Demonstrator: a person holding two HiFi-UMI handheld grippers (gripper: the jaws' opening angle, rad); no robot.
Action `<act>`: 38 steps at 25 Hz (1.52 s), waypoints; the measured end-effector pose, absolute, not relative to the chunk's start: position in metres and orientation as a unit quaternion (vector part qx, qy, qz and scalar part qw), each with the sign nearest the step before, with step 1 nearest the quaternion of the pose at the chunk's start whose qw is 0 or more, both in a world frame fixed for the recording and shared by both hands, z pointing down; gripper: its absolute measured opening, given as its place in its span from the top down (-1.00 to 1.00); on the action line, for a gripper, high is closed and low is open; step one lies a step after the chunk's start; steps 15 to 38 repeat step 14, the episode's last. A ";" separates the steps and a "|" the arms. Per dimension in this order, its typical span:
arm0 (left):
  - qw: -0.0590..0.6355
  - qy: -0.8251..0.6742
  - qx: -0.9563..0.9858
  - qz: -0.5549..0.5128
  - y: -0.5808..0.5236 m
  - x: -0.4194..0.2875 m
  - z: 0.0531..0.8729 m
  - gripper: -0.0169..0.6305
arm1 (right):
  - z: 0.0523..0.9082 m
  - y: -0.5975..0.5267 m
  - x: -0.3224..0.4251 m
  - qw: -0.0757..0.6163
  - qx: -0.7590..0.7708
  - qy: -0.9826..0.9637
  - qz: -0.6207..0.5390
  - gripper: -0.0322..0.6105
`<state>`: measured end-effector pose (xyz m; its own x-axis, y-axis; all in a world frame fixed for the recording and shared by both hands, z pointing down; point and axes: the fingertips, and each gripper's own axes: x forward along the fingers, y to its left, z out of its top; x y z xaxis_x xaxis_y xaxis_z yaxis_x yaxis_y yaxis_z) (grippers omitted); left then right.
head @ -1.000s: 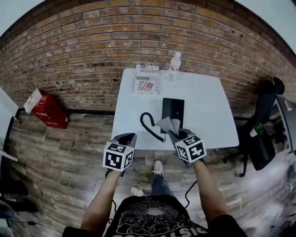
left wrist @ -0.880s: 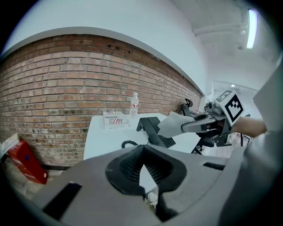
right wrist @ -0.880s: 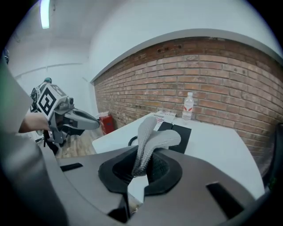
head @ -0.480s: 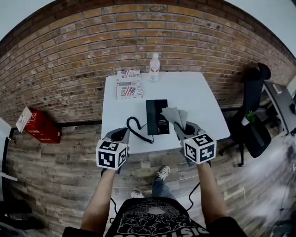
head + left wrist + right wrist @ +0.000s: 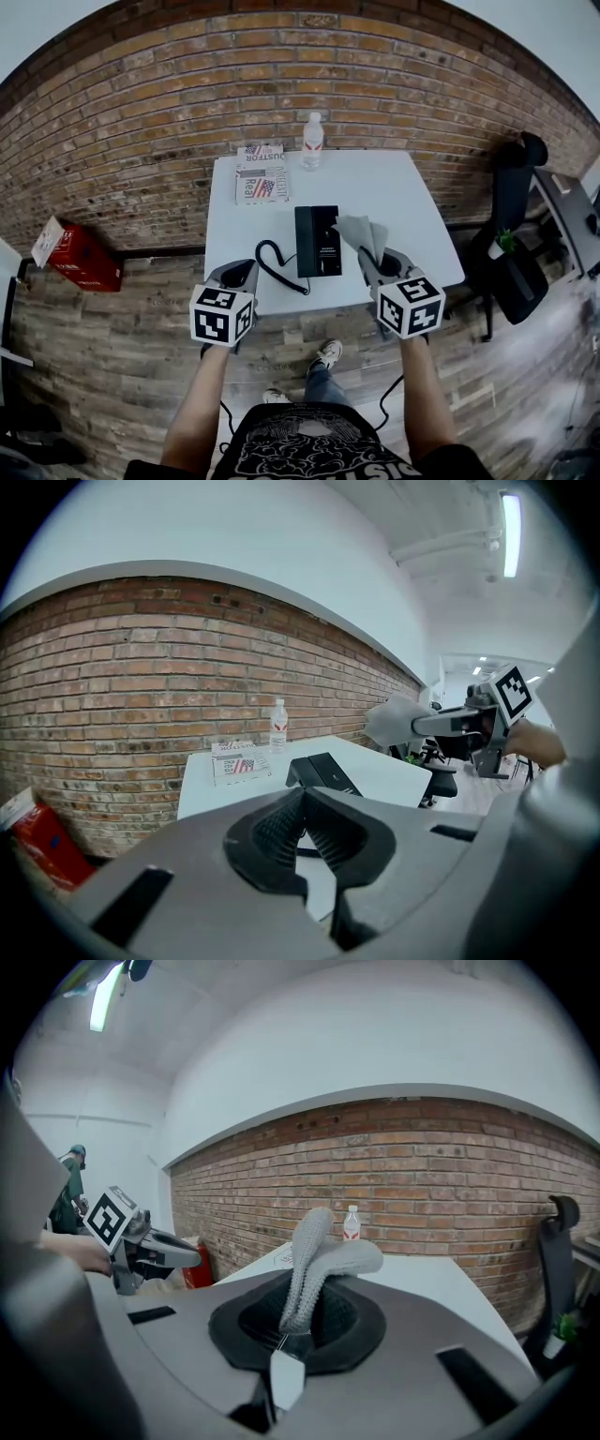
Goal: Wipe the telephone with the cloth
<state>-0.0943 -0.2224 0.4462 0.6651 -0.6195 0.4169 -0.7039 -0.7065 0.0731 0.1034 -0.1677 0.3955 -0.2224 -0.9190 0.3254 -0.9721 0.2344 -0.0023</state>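
A black telephone (image 5: 317, 240) lies flat in the middle of the white table (image 5: 403, 192), its coiled cord (image 5: 274, 262) trailing off to the left front. My right gripper (image 5: 376, 255) is shut on a grey cloth (image 5: 361, 233), which sticks up from the jaws just right of the phone. From the right gripper view the cloth (image 5: 314, 1265) rises folded out of the closed jaws. My left gripper (image 5: 241, 273) hovers at the table's front left edge, shut and holding nothing. In the left gripper view the telephone (image 5: 322, 772) sits beyond the closed jaws.
A plastic water bottle (image 5: 313, 141) and a printed box (image 5: 261, 173) stand at the table's far edge by the brick wall. A red box (image 5: 73, 255) lies on the floor at left. A black office chair (image 5: 514, 244) stands right of the table.
The view has shifted a little; both grippers stay near the table's front edge. The right gripper with the cloth has edged slightly closer to the phone's right side.
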 end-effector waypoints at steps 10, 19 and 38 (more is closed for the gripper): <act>0.117 -0.365 0.905 0.183 -0.223 -0.094 0.448 0.93 | 0.394 -0.167 0.102 0.129 0.611 -0.775 0.101 0.87; 0.117 -0.360 0.907 0.185 -0.221 -0.092 0.451 0.93 | 0.394 -0.166 0.102 0.126 0.613 -0.774 0.101 0.87; 0.117 -0.360 0.907 0.185 -0.221 -0.092 0.451 0.93 | 0.394 -0.166 0.102 0.126 0.613 -0.774 0.101 0.87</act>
